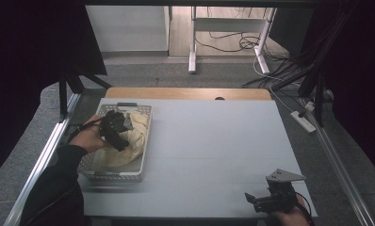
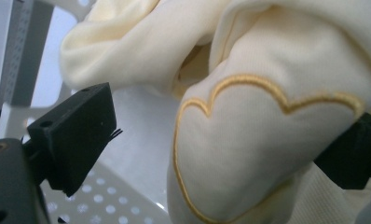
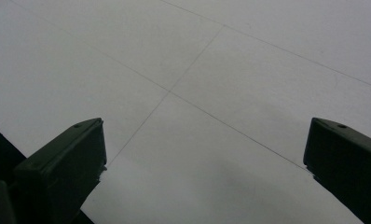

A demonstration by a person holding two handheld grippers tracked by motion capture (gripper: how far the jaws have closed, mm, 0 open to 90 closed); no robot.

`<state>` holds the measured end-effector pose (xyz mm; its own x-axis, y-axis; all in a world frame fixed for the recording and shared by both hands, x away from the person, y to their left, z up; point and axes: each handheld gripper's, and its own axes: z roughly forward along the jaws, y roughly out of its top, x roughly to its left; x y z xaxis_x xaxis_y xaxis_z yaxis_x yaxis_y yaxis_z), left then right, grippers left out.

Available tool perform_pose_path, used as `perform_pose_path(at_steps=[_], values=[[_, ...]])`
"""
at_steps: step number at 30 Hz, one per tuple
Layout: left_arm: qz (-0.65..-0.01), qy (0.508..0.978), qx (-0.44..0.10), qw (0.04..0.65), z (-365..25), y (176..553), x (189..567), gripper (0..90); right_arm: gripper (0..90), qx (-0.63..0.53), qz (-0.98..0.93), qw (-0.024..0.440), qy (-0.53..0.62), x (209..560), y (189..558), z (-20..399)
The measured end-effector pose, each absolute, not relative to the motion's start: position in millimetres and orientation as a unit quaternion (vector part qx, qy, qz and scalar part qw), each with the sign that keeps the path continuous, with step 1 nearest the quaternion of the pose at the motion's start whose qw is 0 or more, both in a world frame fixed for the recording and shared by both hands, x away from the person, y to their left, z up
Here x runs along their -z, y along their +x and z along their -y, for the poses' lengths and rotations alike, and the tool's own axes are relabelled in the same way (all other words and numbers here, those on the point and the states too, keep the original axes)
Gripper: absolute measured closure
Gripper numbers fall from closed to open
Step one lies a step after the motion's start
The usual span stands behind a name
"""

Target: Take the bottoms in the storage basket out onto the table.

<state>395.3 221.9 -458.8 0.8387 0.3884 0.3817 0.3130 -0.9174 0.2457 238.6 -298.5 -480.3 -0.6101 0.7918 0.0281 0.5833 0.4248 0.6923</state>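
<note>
A cream cloth garment point(image 1: 134, 133) with a gold-stitched scalloped seam lies bunched in a white perforated basket point(image 1: 114, 176) at the table's left. My left gripper point(image 1: 121, 141) reaches down into the basket over the cloth. In the left gripper view its jaws stand wide apart around a fold of the cloth point(image 2: 267, 135); the left gripper point(image 2: 230, 116) is open, with a clear gap between its left jaw and the fabric. My right gripper point(image 1: 251, 199) rests near the table's front right corner, and in its own view the right gripper point(image 3: 204, 135) is open over bare tabletop.
The light grey table point(image 1: 214, 141) stretches between basket and right gripper, with a wooden strip point(image 1: 185, 92) along its far edge. Metal rails run down both sides. Cables and a power strip point(image 1: 303, 121) lie on the floor at the right.
</note>
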Motion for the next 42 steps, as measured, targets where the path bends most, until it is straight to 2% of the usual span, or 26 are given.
perform_pose_path(at_steps=[9, 13, 19, 23, 25, 33, 42], values=[[-0.138, 0.967, -0.191, 0.096, -214.8, 408.0, 465.9, 5.8, 0.0, -0.341, -0.83, 0.151, 0.414, 480.4, 238.7, 298.5], [-0.131, 0.973, -0.165, 0.094, -209.5, 415.3, 474.4, 8.7, 0.0, -0.341, -0.831, 0.152, 0.413, 480.4, 238.6, 298.5], [-0.162, 0.974, -0.104, 0.12, -219.9, 422.8, 490.8, 44.2, 0.0, -0.344, -0.83, 0.152, 0.412, 480.3, 238.4, 299.1], [-0.181, 0.972, -0.094, 0.121, -226.6, 423.9, 492.9, 64.3, 0.0, -0.344, -0.83, 0.152, 0.412, 480.2, 238.4, 299.0], [-0.188, 0.971, -0.089, 0.117, -227.8, 424.4, 492.1, 71.3, 0.0, -0.343, -0.83, 0.152, 0.412, 480.2, 238.3, 298.8], [-0.209, 0.966, -0.094, 0.123, -236.1, 421.4, 481.5, 75.0, 0.0, -0.344, -0.83, 0.152, 0.412, 480.2, 238.4, 299.1], [-0.273, 0.944, -0.095, 0.162, -262.4, 409.4, 458.7, 75.1, 0.0, -0.342, -0.831, 0.152, 0.413, 480.5, 238.7, 298.4]])
